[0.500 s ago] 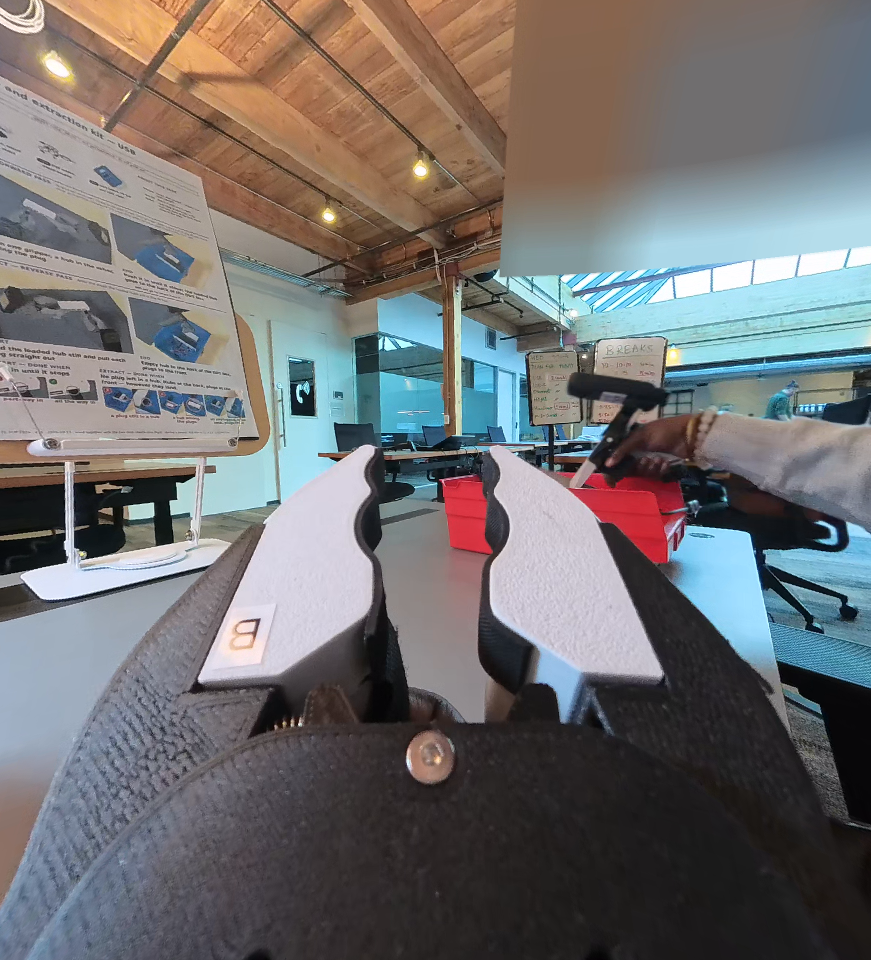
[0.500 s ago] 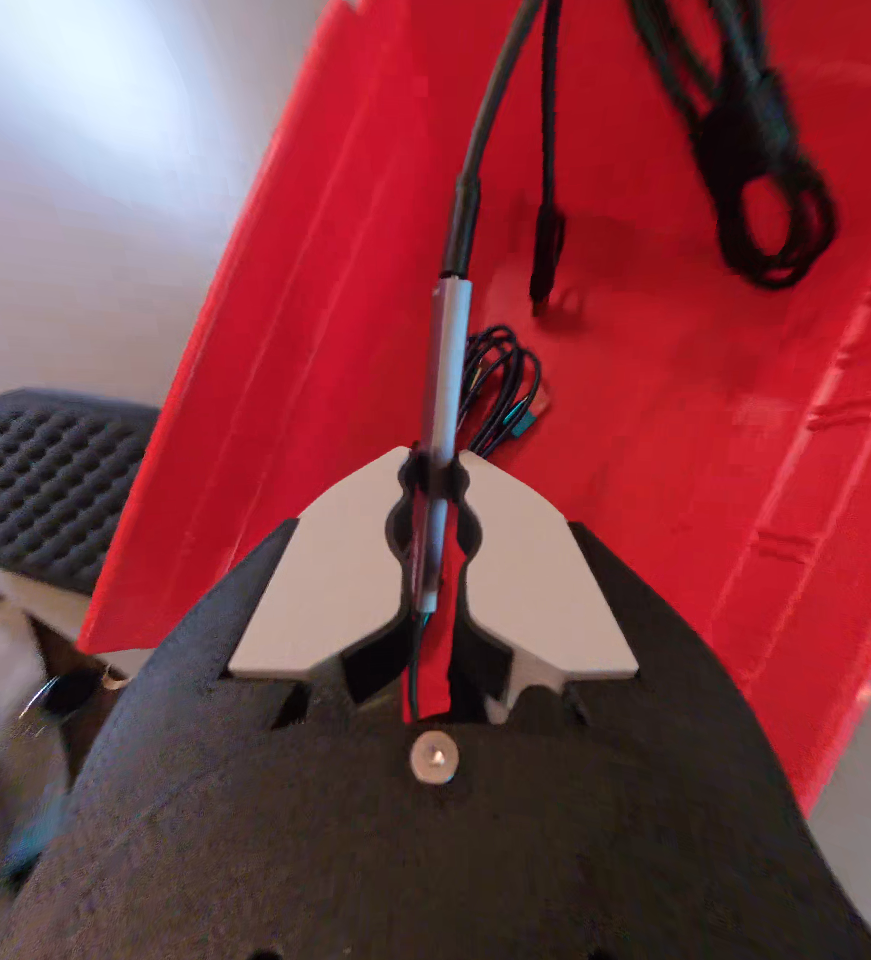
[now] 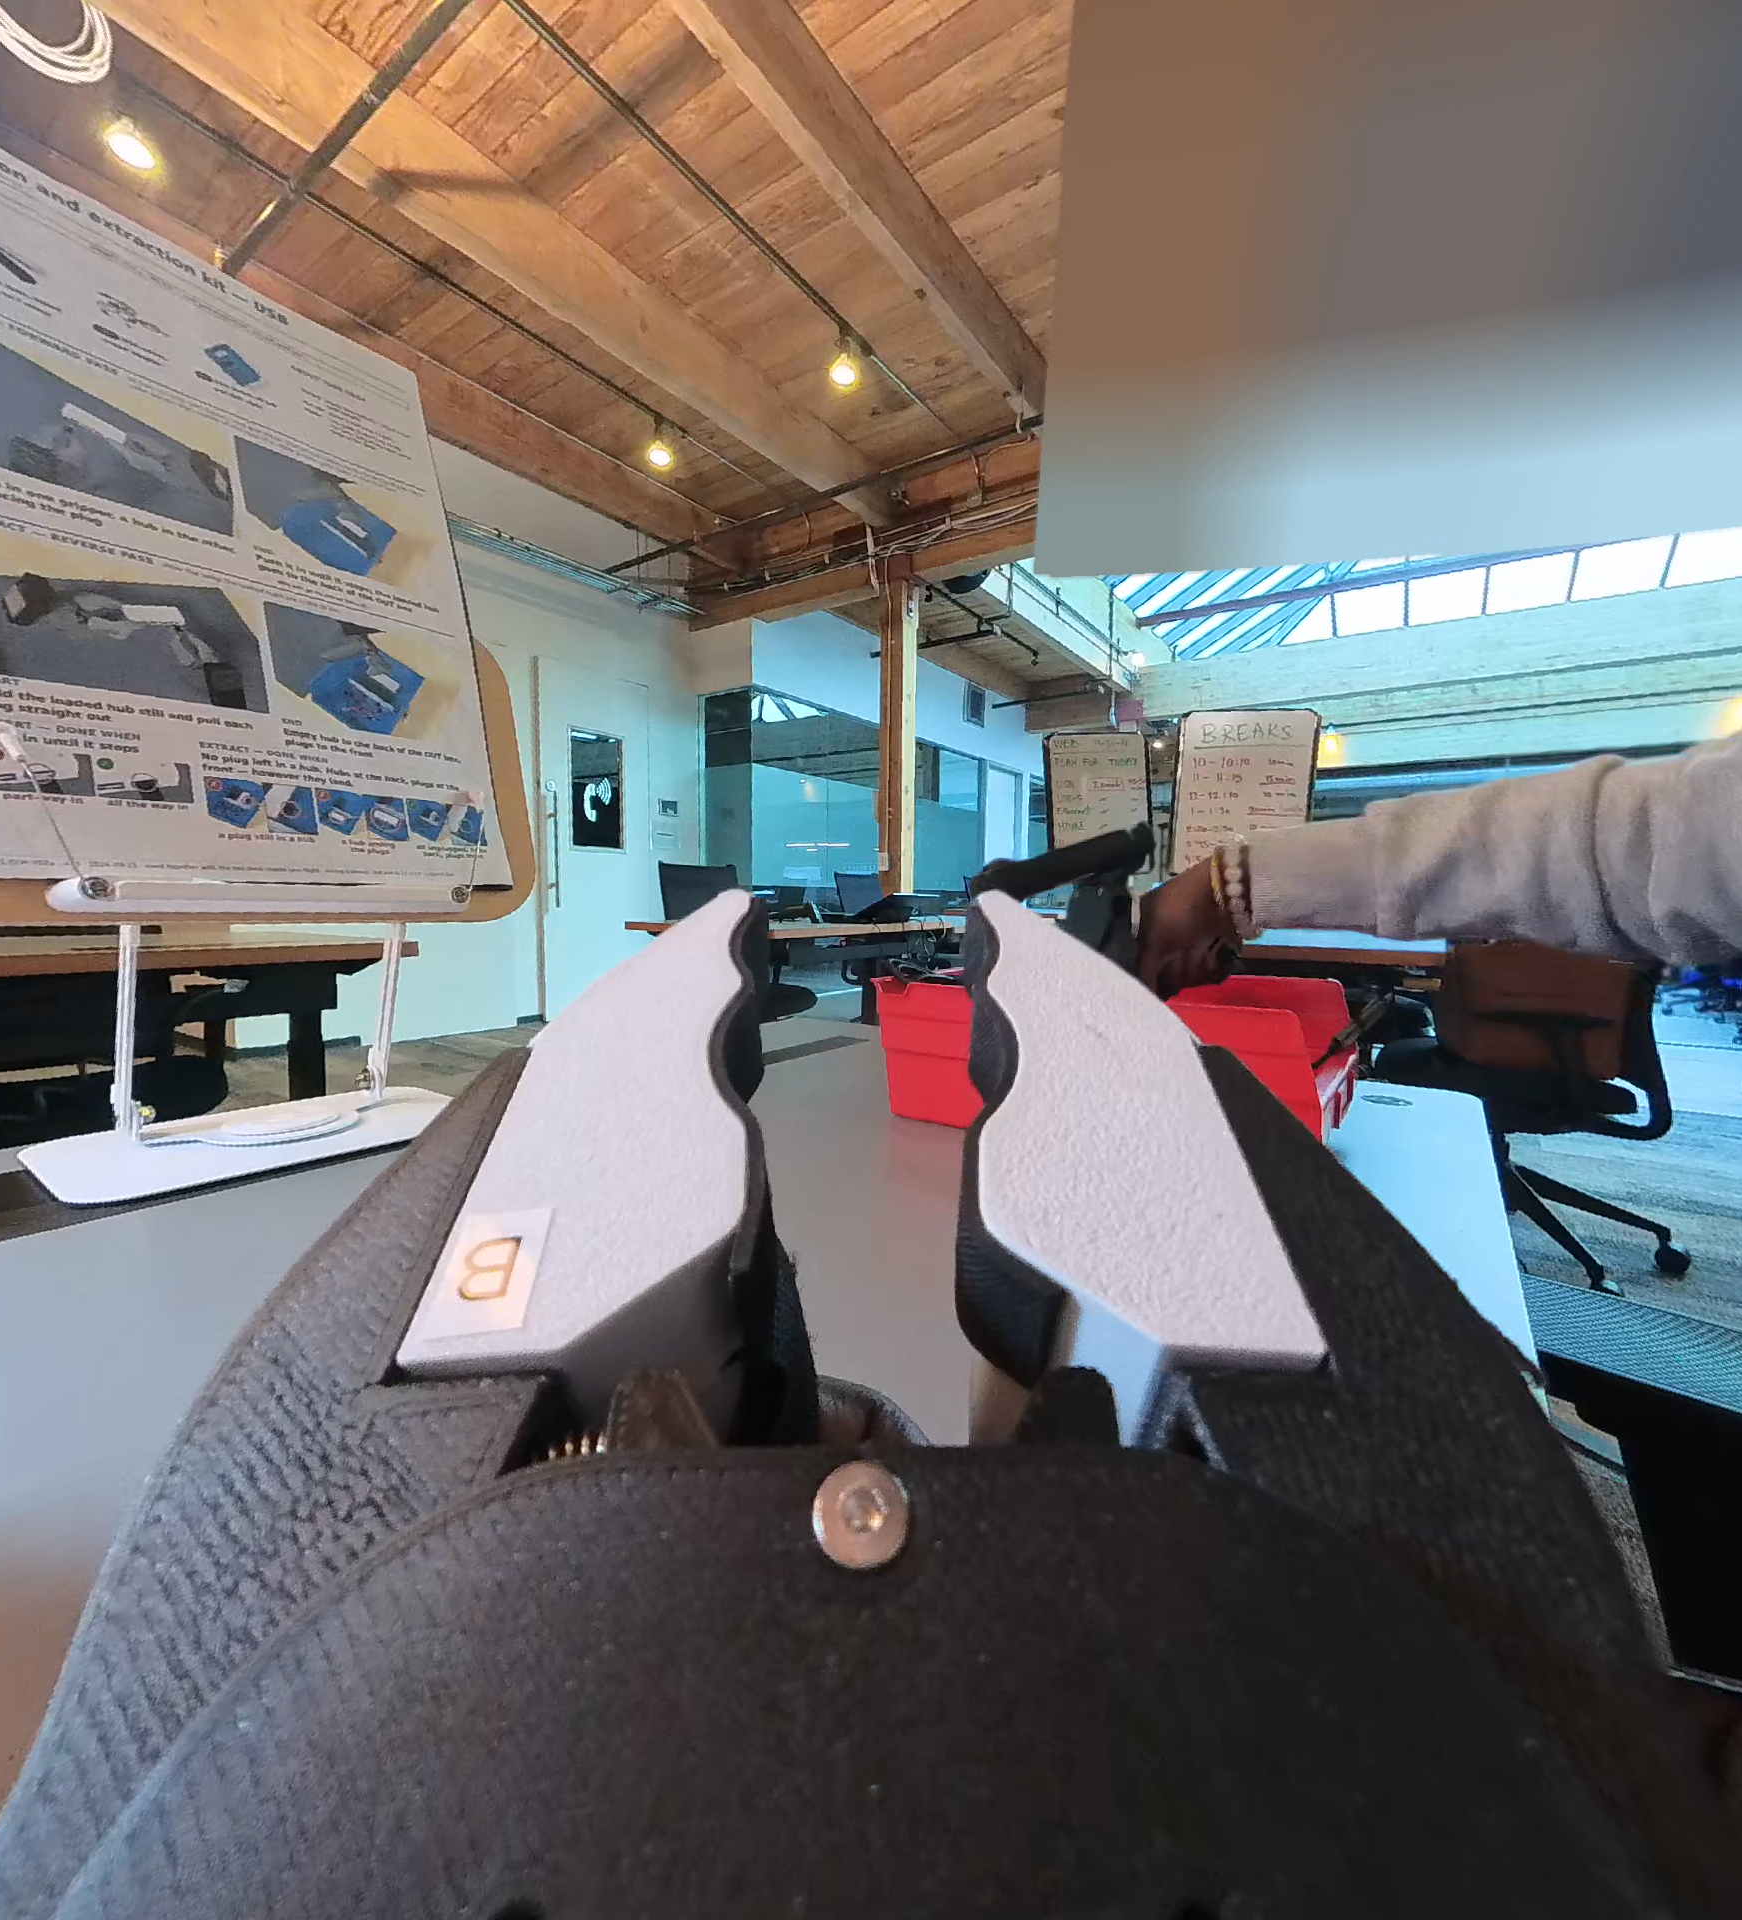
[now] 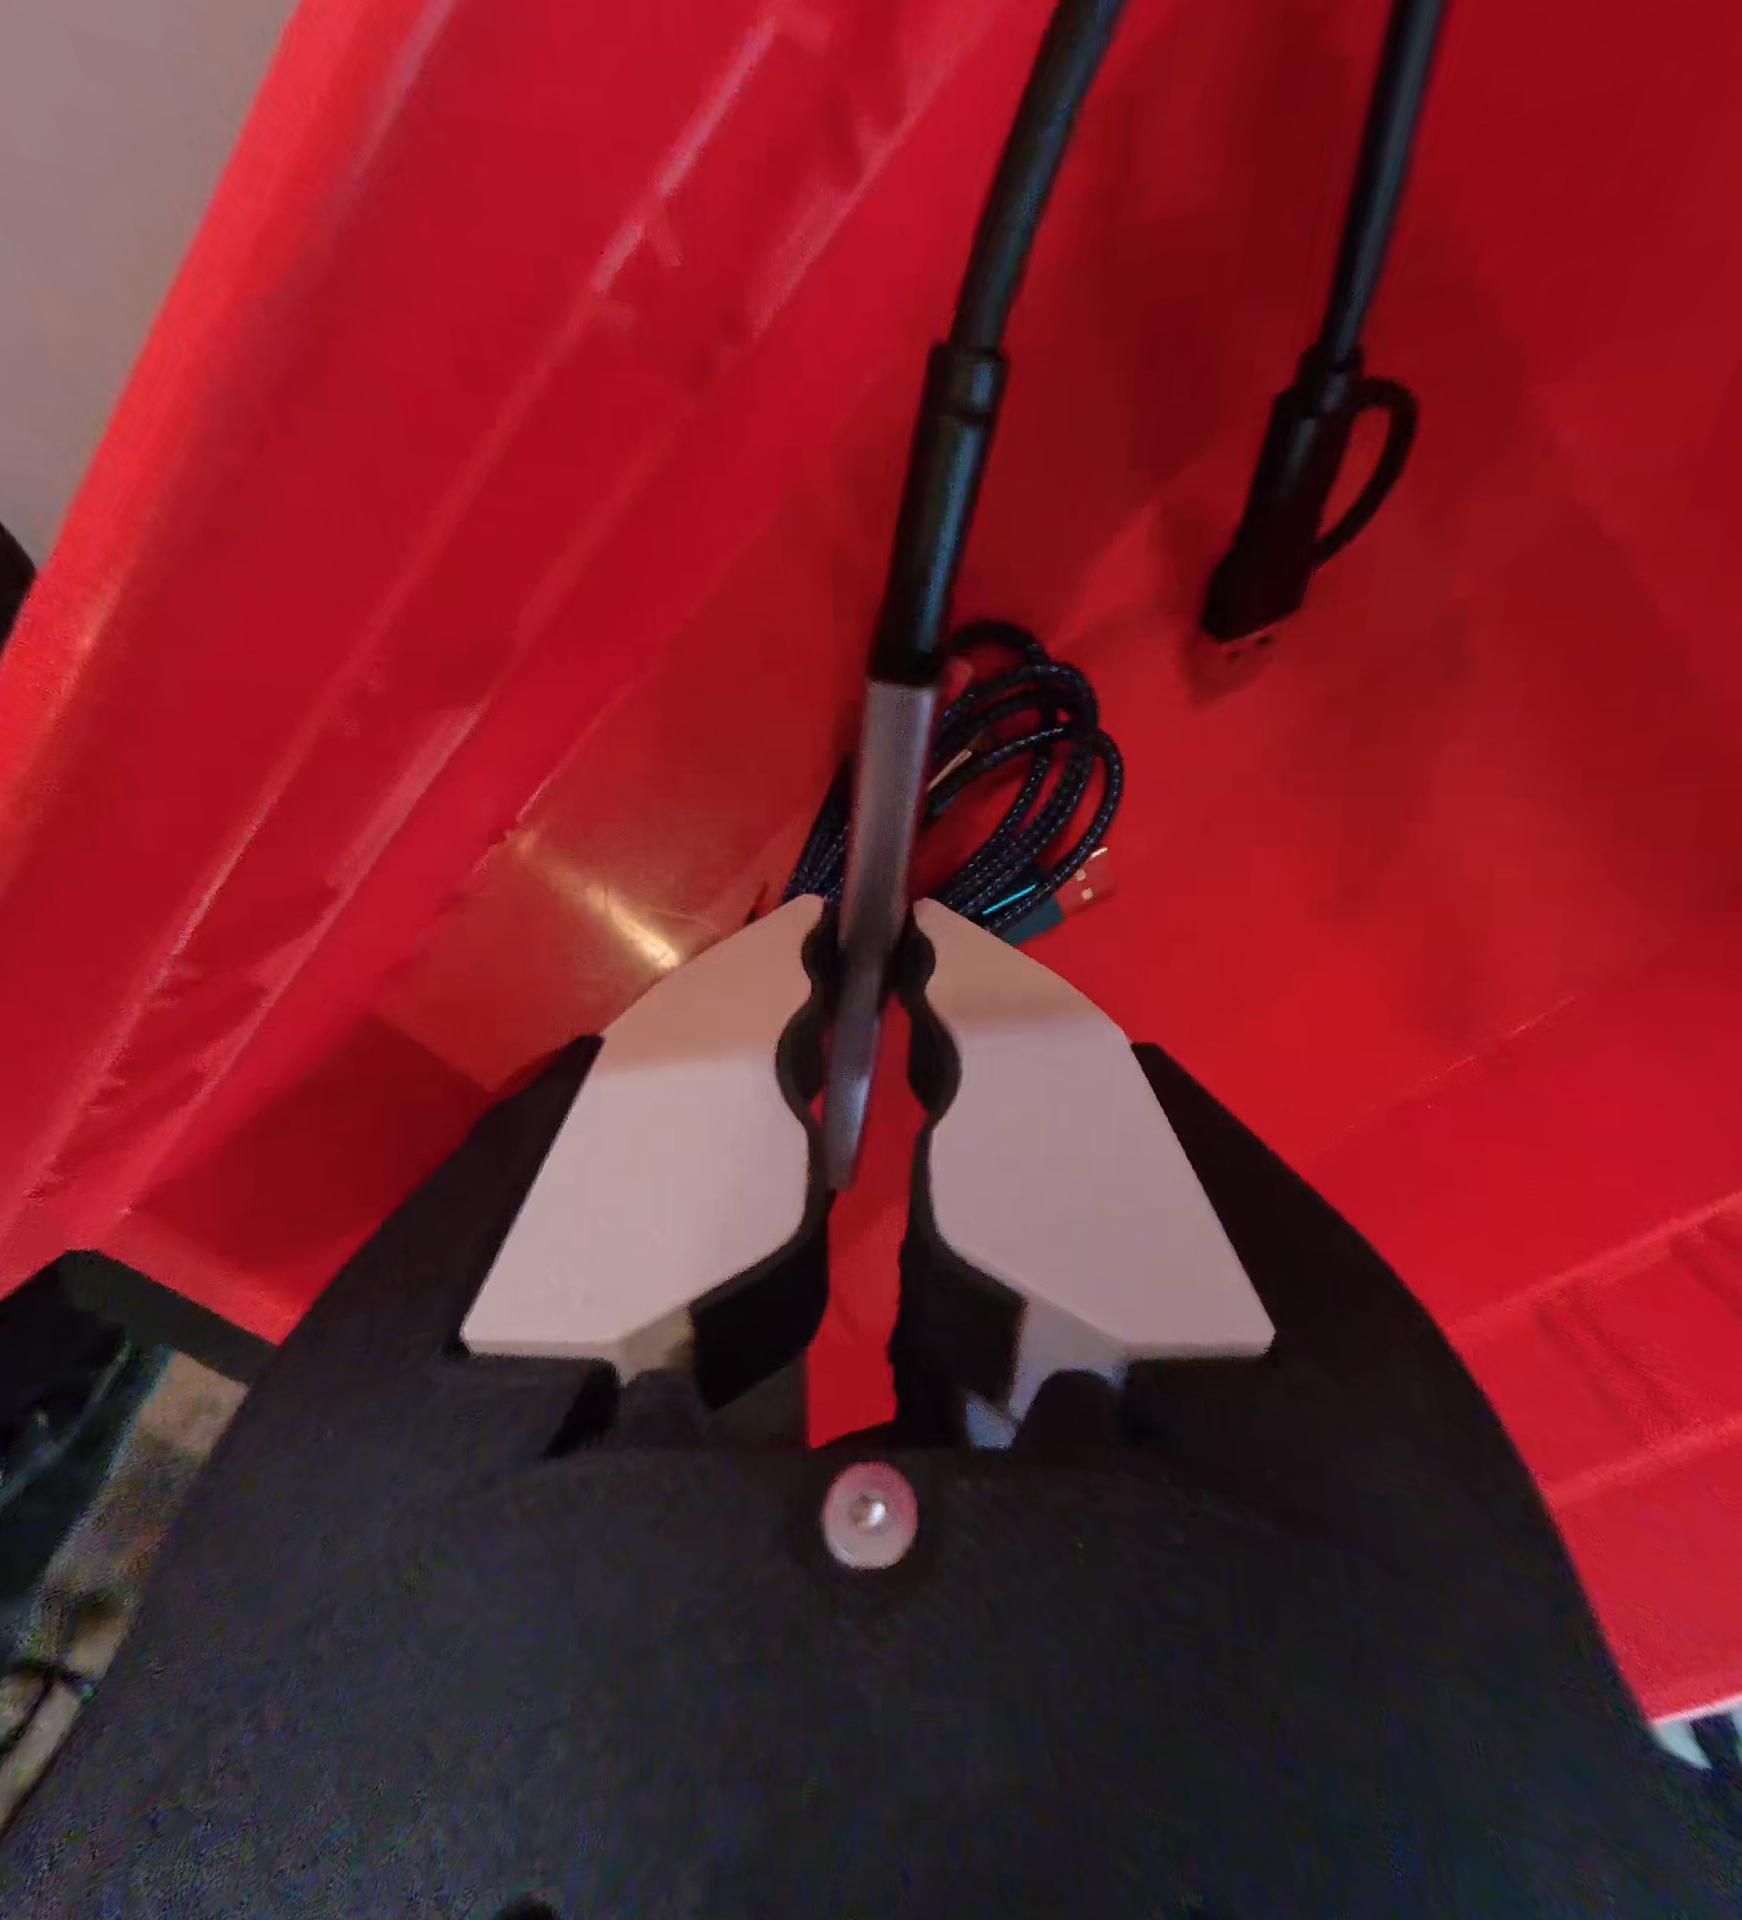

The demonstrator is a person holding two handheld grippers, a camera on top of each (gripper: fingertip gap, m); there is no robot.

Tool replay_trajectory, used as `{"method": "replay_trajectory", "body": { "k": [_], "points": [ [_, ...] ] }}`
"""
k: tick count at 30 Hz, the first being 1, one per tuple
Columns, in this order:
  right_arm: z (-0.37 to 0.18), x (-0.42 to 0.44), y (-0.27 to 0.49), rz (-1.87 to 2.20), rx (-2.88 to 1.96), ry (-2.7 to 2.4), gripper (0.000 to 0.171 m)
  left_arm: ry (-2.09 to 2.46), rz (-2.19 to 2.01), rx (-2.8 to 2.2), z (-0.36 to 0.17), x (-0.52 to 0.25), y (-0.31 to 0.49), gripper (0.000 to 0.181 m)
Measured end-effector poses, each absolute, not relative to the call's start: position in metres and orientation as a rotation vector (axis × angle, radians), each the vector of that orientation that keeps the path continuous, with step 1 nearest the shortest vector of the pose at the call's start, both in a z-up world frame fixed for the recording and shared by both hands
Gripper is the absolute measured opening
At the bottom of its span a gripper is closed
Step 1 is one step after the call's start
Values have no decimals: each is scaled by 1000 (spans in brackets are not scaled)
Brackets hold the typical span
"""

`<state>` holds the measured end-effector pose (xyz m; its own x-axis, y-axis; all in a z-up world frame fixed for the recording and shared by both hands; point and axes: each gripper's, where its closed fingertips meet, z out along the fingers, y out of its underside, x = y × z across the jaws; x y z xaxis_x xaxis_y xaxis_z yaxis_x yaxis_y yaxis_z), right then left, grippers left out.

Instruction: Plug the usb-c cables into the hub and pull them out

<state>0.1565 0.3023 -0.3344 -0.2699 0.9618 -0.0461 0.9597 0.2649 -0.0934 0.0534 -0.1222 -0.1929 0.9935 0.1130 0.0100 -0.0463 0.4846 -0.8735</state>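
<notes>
right hand-held gripper (image 4: 865,935) clamps slim grey metal hub (image 4: 872,883) edge-on over red plastic bin (image 4: 431,520); thin grip may twist. left hand-held gripper (image 3: 862,925) narrowly parted, empty.

One red bin (image 4: 534,520), one grey hub (image 4: 872,935), one braided cable coil (image 4: 1043,790), one black plug (image 4: 1282,520), two tools (image 4: 869,925).
</notes>
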Motion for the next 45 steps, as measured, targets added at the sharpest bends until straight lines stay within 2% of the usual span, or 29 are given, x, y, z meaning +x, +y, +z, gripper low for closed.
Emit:
{"method": "replay_trajectory", "body": {
  "k": [1, 5, 12, 22, 24, 26, 31, 33, 35, 41, 45],
  "points": [
    [-336, 158, 302, 119, -1875, -2515, 11, -66, 100, -1059, -193, 54, -123, 37],
    [-319, 155, 310, -15, -1879, -2424, 13, -57, 106, -1060, -193, 55, -122, 37],
    [-230, 152, 308, 246, -1784, -2033, 27, -60, 95, -1063, -193, 55, -122, 36],
    [-240, 283, 319, 98, -1995, -2028, 33, -53, 114, -1059, -193, 56, -122, 36],
    [-230, 304, 326, 106, -2033, -1910, 53, -54, 114, -1063, -194, 55, -121, 36],
    [-232, 327, 328, 112, -2069, -1850, 55, -56, 111, -1069, -194, 55, -120, 36],
    [-267, 361, 343, 90, -2145, -1788, 50, -57, 111, -1073, -195, 54, -120, 36],
    [-275, 361, 353, 74, -2080, -1800, 39, -56, 117, -1071, -194, 55, -120, 36],
    [-275, 358, 357, 31, -1974, -1853, 15, -63, 115, -1068, -194, 54, -120, 36],
    [-230, 299, 312, 233, -1638, -2012, 10, -67, 109, -1075, -195, 53, -120, 36],
    [-256, 254, 307, 268, -1645, -2112, 10, -65, 115, -1067, -194, 54, -121, 36]
  ]
}}
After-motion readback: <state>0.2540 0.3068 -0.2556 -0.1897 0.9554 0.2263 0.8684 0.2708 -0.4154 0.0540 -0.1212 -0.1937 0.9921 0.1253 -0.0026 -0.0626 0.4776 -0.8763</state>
